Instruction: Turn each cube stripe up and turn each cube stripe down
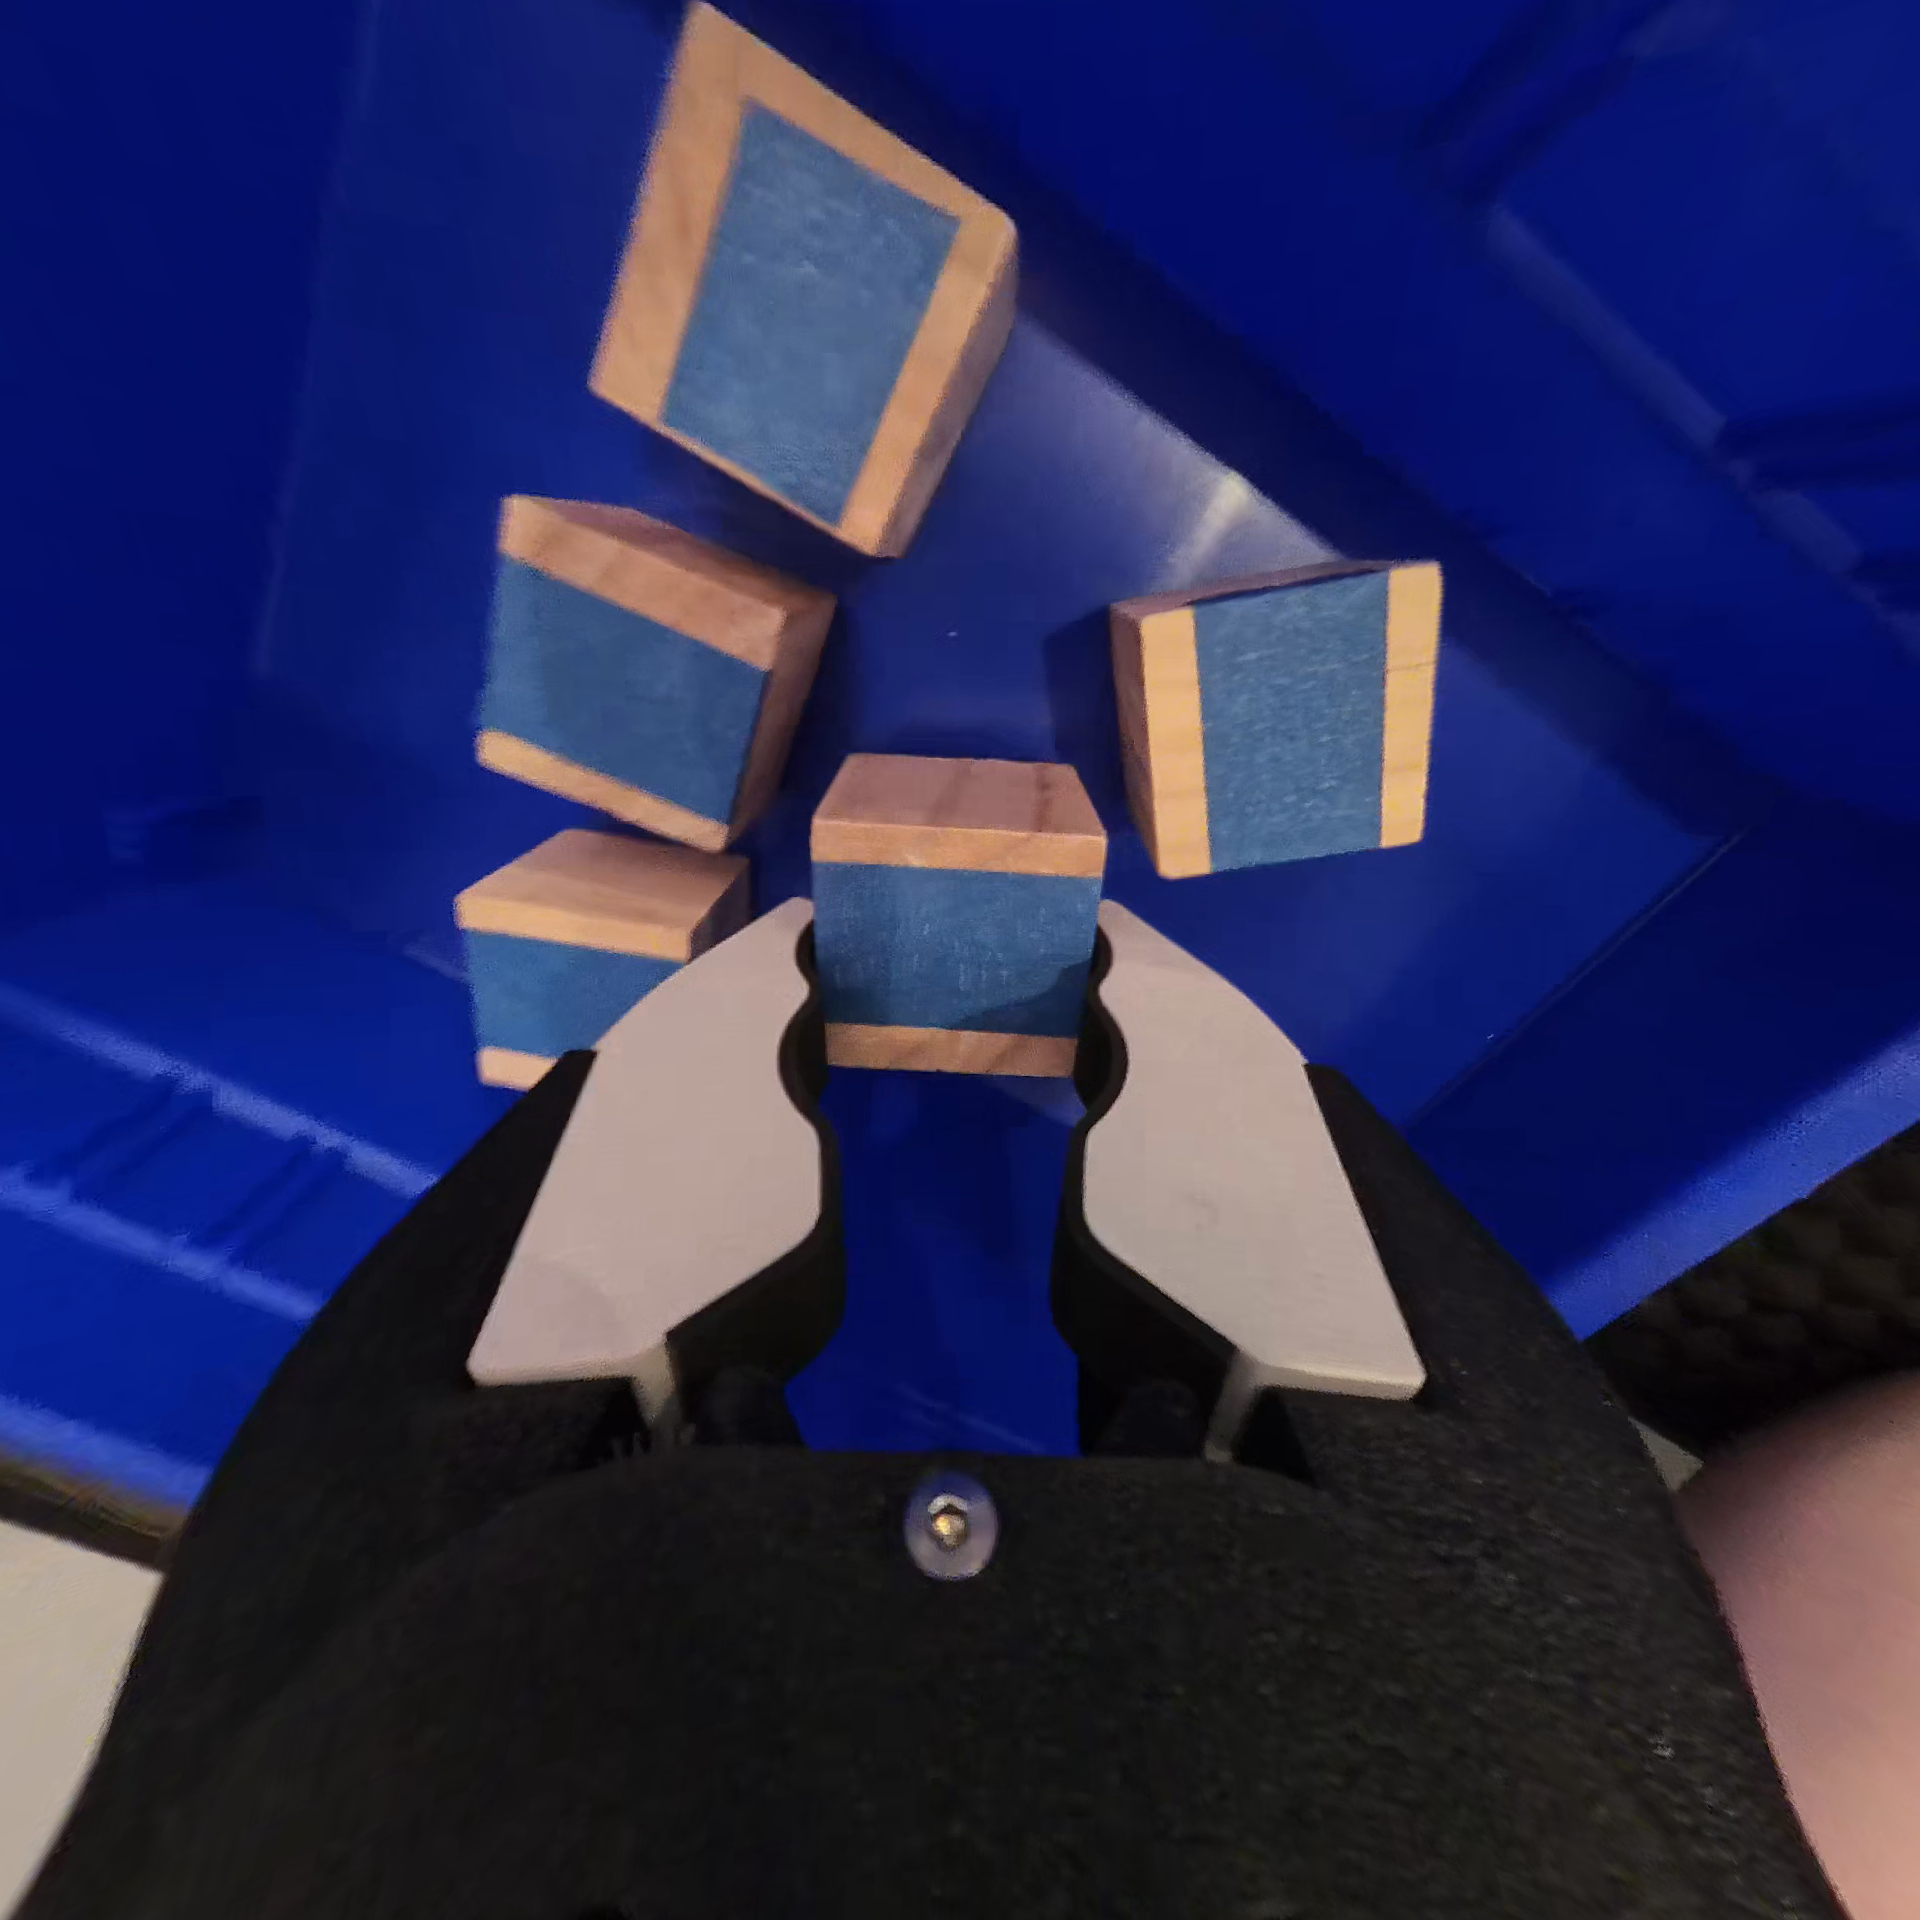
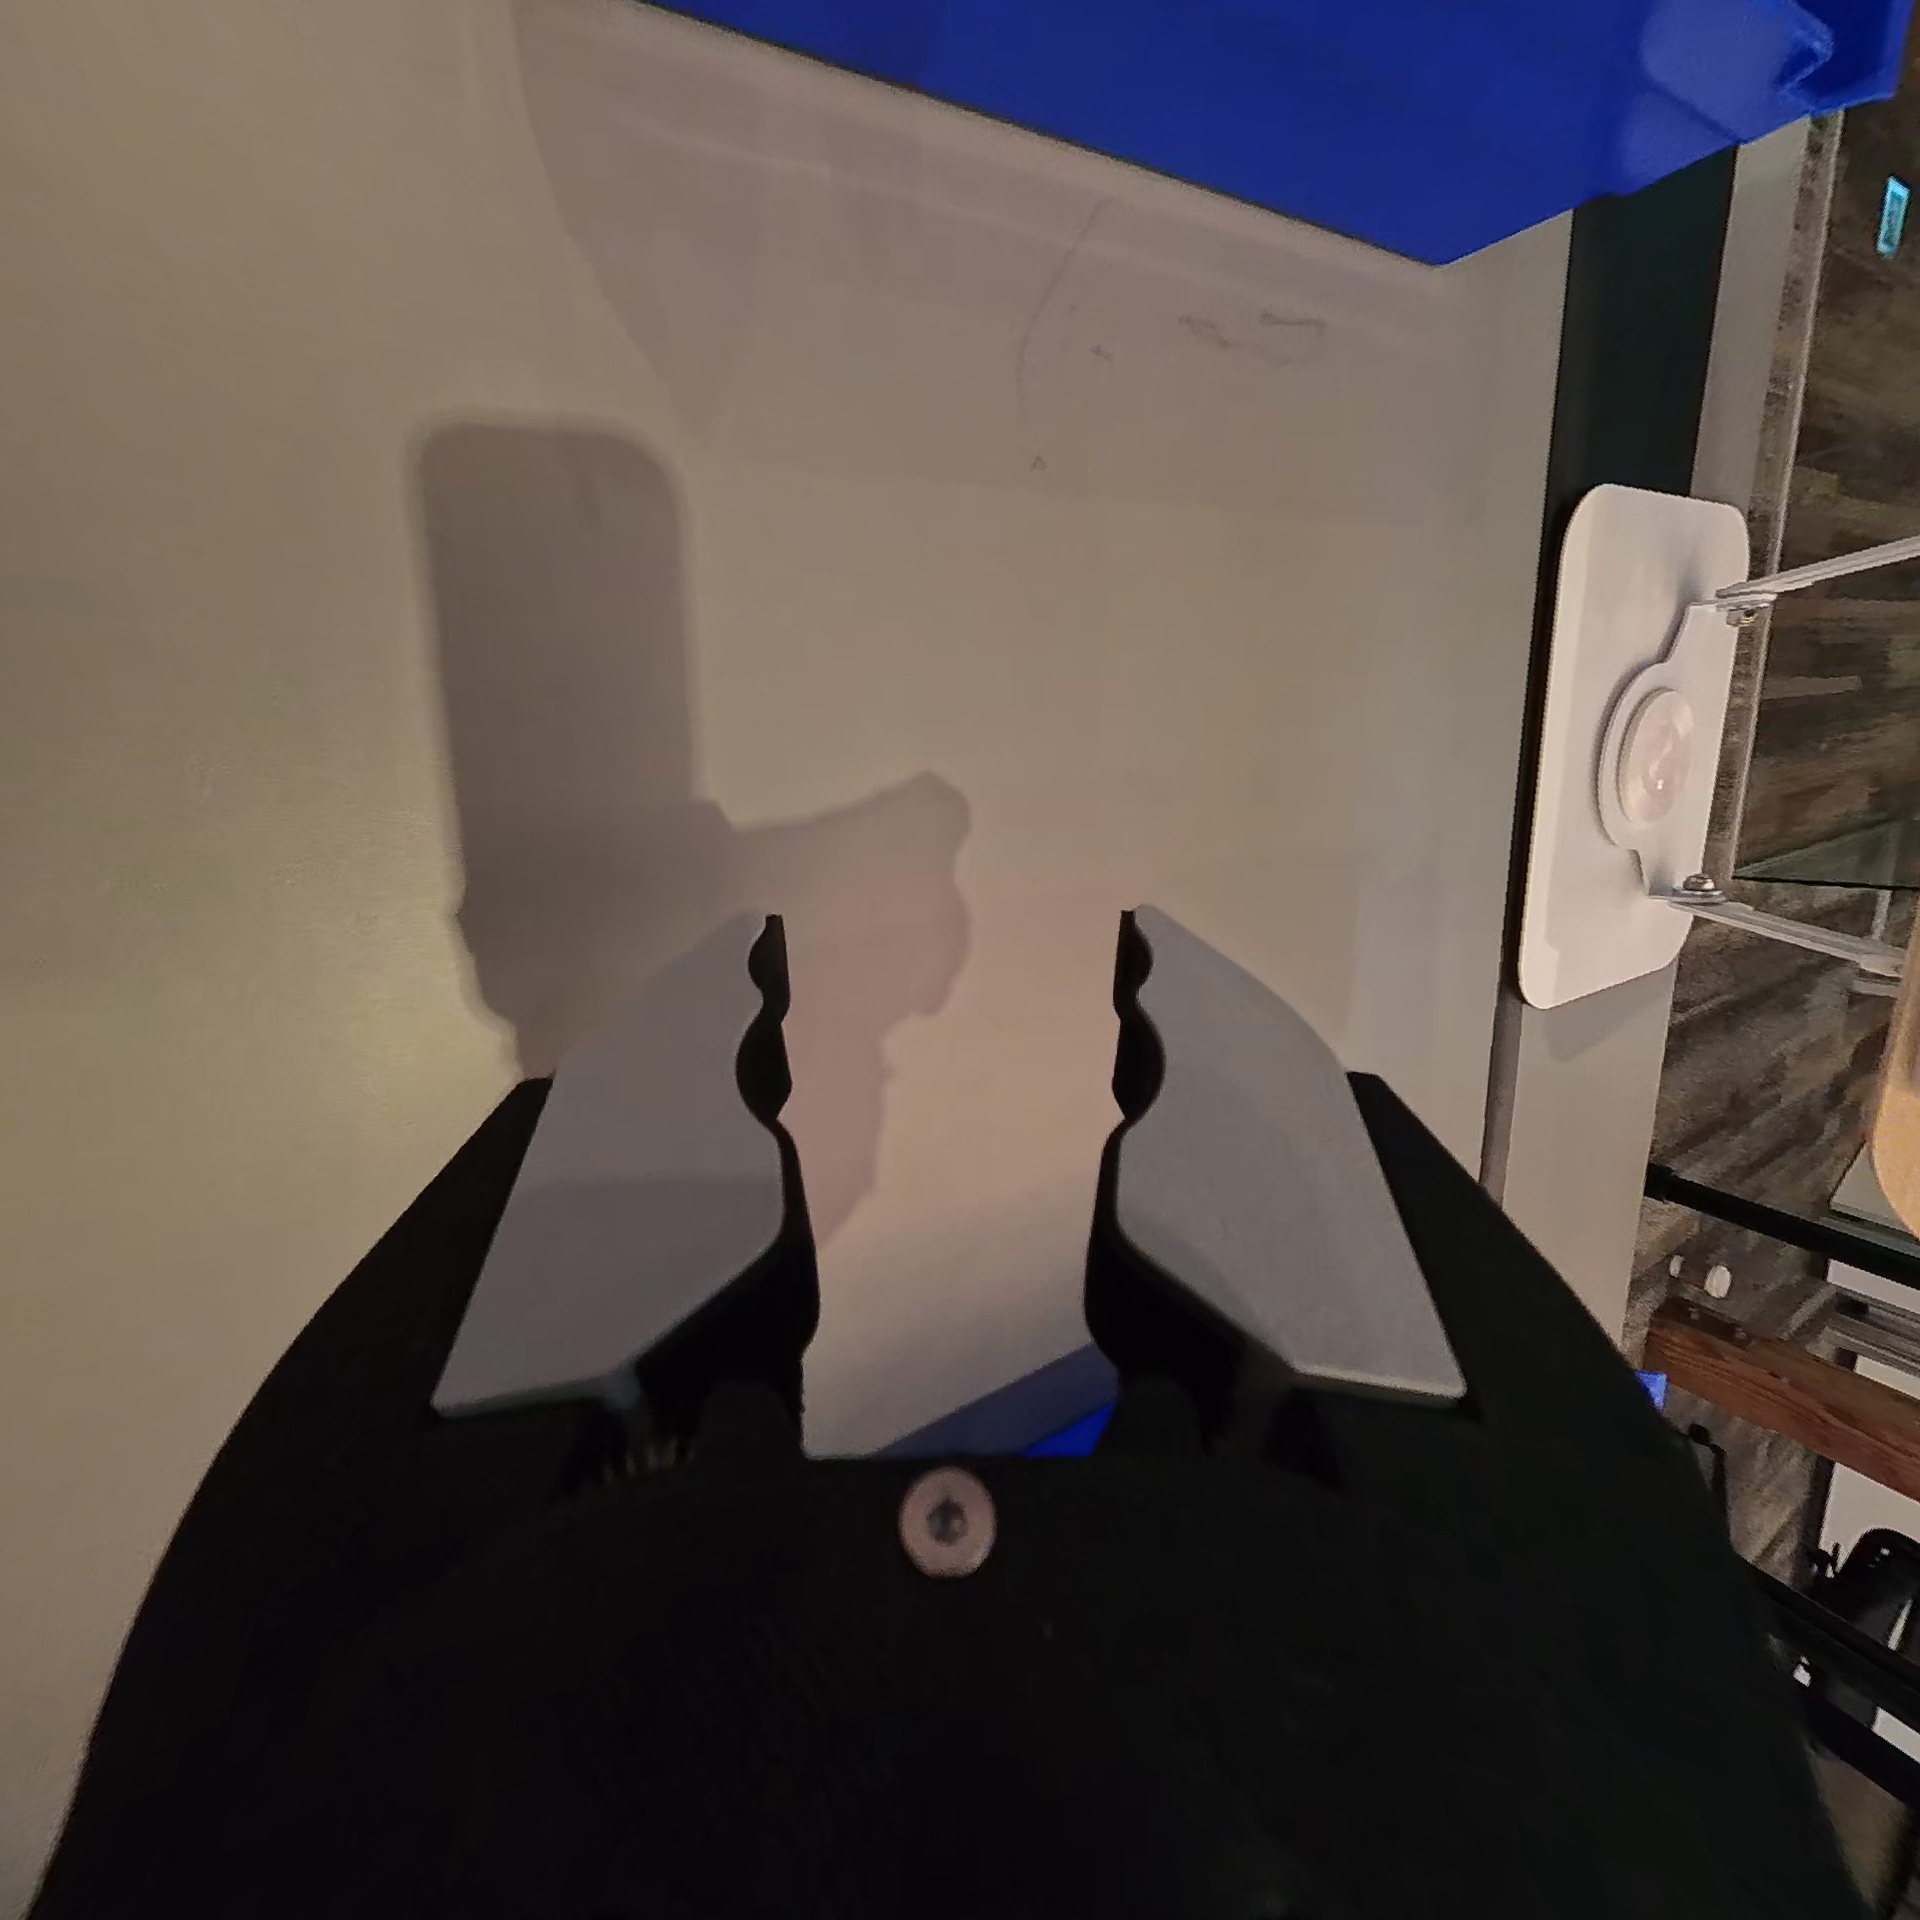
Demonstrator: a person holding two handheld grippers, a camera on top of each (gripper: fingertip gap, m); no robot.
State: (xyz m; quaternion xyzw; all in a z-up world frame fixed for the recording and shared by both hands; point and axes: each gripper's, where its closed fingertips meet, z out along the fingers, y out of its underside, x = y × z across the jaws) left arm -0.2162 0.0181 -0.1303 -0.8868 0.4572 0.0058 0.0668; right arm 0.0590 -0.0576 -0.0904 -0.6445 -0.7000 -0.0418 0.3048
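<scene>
In the left wrist view, several wooden cubes with blue stripes lie inside a blue bin (image 1: pixel 1455 935). My left gripper (image 1: pixel 954 935) is shut on the nearest cube (image 1: pixel 956 914), its stripe facing the camera and its plain wood face on top. Other cubes sit at the top (image 1: pixel 800 291), left (image 1: pixel 634 665), lower left (image 1: pixel 582 945) and right (image 1: pixel 1283 717), stripes showing. My right gripper (image 2: pixel 951 925) is open and empty over a pale table (image 2: pixel 312 416), away from the cubes.
The blue bin's outer wall (image 2: pixel 1247 104) shows at the top of the right wrist view. A white plate with a round fitting (image 2: pixel 1631 748) lies at the table's right edge. A person's hand (image 1: pixel 1829 1610) shows at the lower right of the left wrist view.
</scene>
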